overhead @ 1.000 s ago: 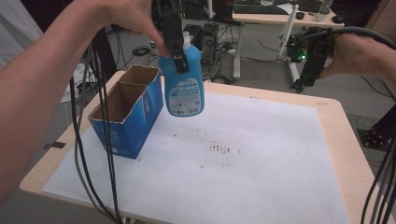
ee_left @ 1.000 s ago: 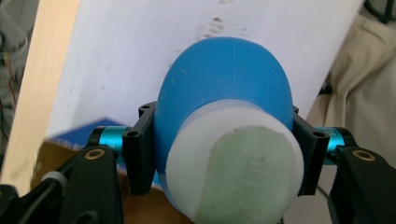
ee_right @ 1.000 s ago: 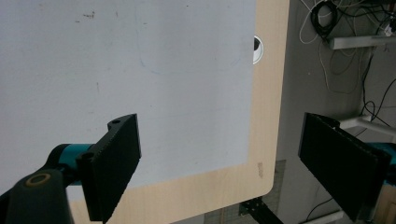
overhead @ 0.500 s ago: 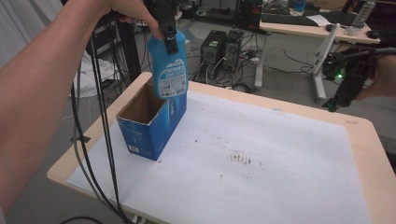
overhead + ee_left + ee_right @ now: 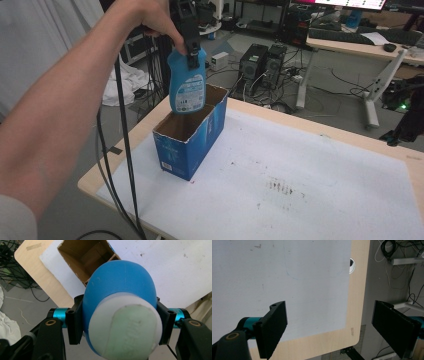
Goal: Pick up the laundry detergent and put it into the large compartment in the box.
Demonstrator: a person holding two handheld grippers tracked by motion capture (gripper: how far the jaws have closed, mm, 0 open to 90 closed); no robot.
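Right now your left gripper [image 5: 191, 48] is clamped on the neck of the blue plastic bottle with the white cap [image 5: 187, 85] — it hangs upright from the jaws, its base just above the near end of the open blue cardboard box [image 5: 190, 141] directly below. From the left gripper view, the box mouth sits past the bottle's shoulder [image 5: 120, 282], slightly off-centre under it. That offset is the risk: if you lower straight down, the base could catch the box rim or its raised flap and tip the light carton over. Your right gripper [image 5: 329, 327] hangs with its jaws spread wide and empty over the table's far corner, well apart from the box — too far off to steady it.
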